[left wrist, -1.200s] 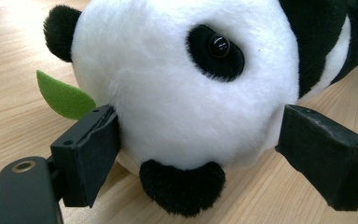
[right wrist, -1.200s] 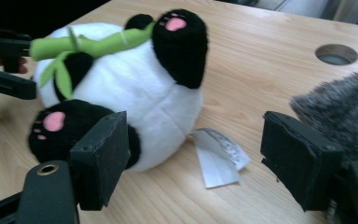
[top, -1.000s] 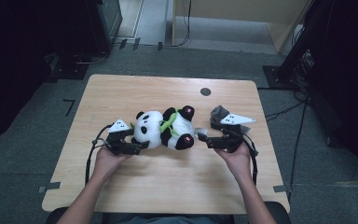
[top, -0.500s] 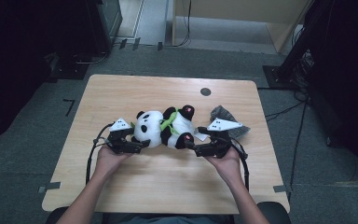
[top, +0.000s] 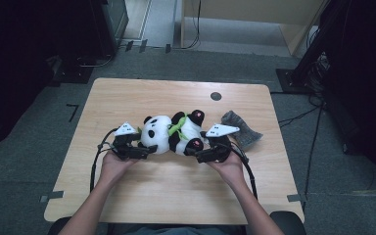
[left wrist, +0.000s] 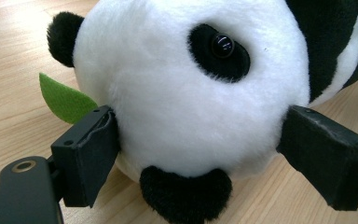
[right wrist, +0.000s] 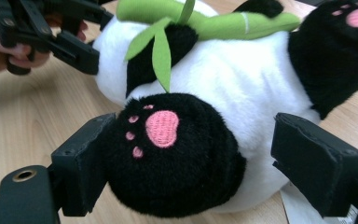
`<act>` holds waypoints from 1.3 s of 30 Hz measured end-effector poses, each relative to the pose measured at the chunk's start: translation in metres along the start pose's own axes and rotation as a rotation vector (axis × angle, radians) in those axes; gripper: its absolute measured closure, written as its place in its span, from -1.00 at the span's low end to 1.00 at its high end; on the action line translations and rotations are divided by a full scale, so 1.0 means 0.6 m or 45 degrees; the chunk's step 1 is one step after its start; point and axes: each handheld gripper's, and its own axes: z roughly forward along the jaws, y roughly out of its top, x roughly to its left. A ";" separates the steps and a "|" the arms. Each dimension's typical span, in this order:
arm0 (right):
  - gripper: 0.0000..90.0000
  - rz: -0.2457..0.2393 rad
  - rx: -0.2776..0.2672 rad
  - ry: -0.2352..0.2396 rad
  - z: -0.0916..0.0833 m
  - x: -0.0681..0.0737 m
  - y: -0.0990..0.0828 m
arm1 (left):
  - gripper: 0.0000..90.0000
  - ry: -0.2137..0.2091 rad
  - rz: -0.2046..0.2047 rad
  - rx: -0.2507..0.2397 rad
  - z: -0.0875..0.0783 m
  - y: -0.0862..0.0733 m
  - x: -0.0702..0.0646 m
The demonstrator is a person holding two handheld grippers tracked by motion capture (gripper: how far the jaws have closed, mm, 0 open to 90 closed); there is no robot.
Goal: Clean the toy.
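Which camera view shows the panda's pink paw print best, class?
The right gripper view: the pink paw print sits large and sharp on a black foot, with toe dots visible. The high view shows it as a tiny pink speck. The left gripper view faces the panda's head.

High view down over the bench [top: 176, 196]; both tongs views close, level, sharing the panda [top: 174, 133].

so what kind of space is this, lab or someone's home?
Most likely a lab or recording room, not a home: a bare wooden table on grey carpet tiles, dark equipment racks with cables on the floor, and tape marks beside the table. The plush panda looks like a test prop.
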 end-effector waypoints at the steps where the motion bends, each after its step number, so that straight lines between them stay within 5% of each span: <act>1: -0.66 -0.012 0.004 -0.003 0.004 0.000 -0.001 | -0.71 -0.005 -0.008 0.000 0.000 0.001 0.001; 5: -0.66 -0.049 -0.008 0.006 0.018 -0.006 -0.006 | -0.69 0.002 0.000 -0.002 0.000 0.003 0.001; 9: -0.62 -0.109 -0.008 -0.030 0.022 -0.004 -0.008 | -0.68 -0.025 -0.064 -0.018 0.000 0.005 0.001; 16: -0.57 -0.080 0.004 -0.088 0.033 -0.008 0.000 | -0.66 -0.009 -0.071 0.003 0.003 0.016 0.000; 23: 0.12 -0.079 0.041 -0.129 0.033 -0.013 0.014 | -0.64 0.027 -0.012 0.001 0.008 0.018 -0.001; 28: 0.28 0.061 0.079 -0.080 0.018 -0.023 0.036 | -0.72 -0.025 -0.028 -0.066 -0.006 0.023 0.003; 32: 0.29 0.204 0.079 -0.027 -0.009 -0.039 0.051 | -0.85 -0.066 0.051 -0.130 -0.026 0.024 -0.002; 39: 0.29 0.245 0.008 0.002 -0.056 -0.040 0.073 | -1.00 -0.052 0.189 -0.109 -0.034 0.011 -0.013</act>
